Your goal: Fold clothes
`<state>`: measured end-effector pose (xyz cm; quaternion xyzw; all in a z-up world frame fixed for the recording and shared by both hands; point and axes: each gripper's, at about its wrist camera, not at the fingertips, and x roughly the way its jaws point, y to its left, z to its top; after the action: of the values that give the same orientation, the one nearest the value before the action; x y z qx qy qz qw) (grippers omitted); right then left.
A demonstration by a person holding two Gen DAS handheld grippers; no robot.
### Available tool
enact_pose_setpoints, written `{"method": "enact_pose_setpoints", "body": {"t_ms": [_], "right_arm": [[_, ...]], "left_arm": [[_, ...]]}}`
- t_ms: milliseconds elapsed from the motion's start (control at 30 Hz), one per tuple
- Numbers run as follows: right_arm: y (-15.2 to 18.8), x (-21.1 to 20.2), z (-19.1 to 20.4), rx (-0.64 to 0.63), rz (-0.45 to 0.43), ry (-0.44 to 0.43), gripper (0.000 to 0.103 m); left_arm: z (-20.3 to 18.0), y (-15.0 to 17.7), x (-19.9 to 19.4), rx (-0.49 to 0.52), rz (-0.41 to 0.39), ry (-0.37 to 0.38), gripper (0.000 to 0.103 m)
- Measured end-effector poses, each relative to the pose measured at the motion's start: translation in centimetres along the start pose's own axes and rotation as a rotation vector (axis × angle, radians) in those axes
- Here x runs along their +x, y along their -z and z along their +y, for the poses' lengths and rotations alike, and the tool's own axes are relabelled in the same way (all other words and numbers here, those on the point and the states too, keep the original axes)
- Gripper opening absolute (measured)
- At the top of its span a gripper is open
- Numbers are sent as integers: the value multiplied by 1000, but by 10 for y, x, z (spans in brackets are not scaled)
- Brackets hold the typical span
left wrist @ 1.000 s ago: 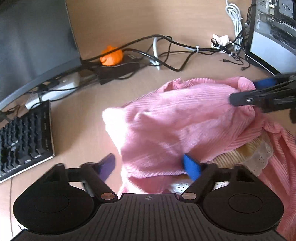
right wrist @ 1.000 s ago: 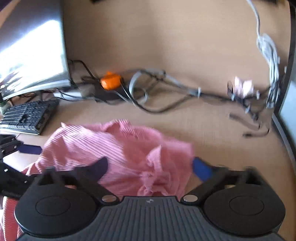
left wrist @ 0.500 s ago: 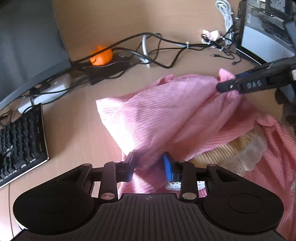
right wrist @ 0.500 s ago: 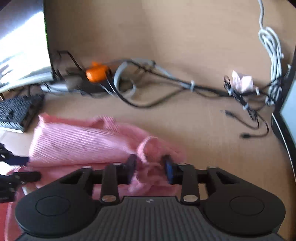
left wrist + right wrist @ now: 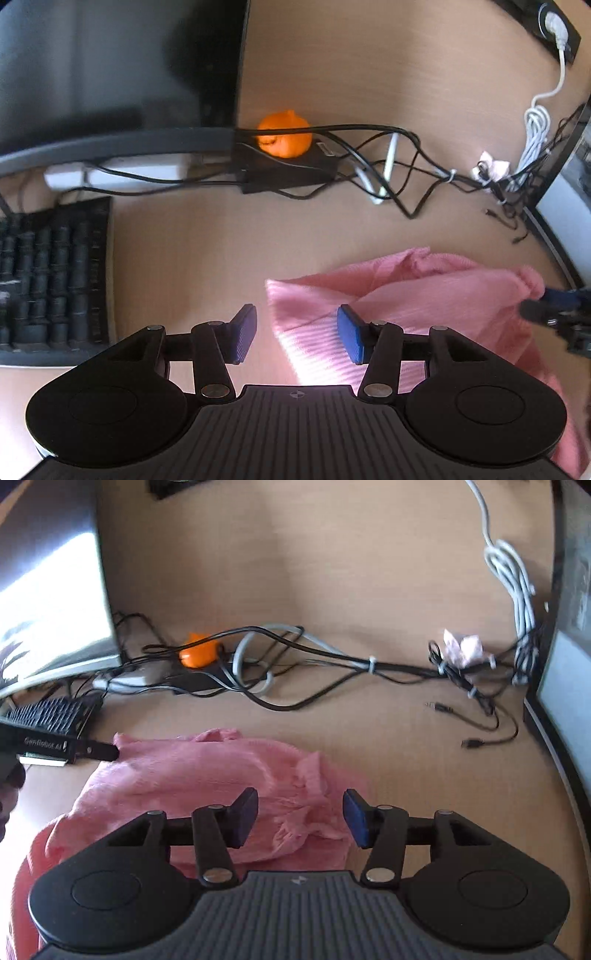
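A pink ribbed garment (image 5: 424,295) lies bunched on the wooden desk (image 5: 221,251). It also shows in the right wrist view (image 5: 207,771). My left gripper (image 5: 297,334) is open, its blue pads either side of the garment's left edge, gripping nothing. My right gripper (image 5: 301,818) is open over the garment's crumpled right end. The right gripper's tip shows at the right in the left wrist view (image 5: 554,310). The left gripper's tip shows at the garment's far left corner in the right wrist view (image 5: 92,751).
A black keyboard (image 5: 51,273) lies at the left under a monitor (image 5: 92,74). Tangled cables (image 5: 369,166), a black box with an orange toy (image 5: 284,136) and a white cable bundle (image 5: 513,576) line the back. A dark case (image 5: 569,686) stands at the right.
Both grippers were shut on the pink garment half a second ago and have opened, letting it go. The garment now lies lower and flatter on the desk; both views have tilted up.
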<state>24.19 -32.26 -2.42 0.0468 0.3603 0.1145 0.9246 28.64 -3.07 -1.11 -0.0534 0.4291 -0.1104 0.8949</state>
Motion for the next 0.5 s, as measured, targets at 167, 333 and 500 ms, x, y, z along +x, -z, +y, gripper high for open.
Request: {"method": "enact_pose_setpoints", "body": {"t_ms": [167, 333, 500], "right_arm": [[-2, 25, 5, -22, 57, -29, 30], [-11, -1, 12, -88, 4, -30, 20], [3, 21, -5, -69, 79, 33, 20]], "left_arm": [[-4, -7, 13, -13, 1, 10, 21], [-9, -12, 7, 90, -67, -135, 6], [12, -12, 18, 47, -38, -230, 6]]}}
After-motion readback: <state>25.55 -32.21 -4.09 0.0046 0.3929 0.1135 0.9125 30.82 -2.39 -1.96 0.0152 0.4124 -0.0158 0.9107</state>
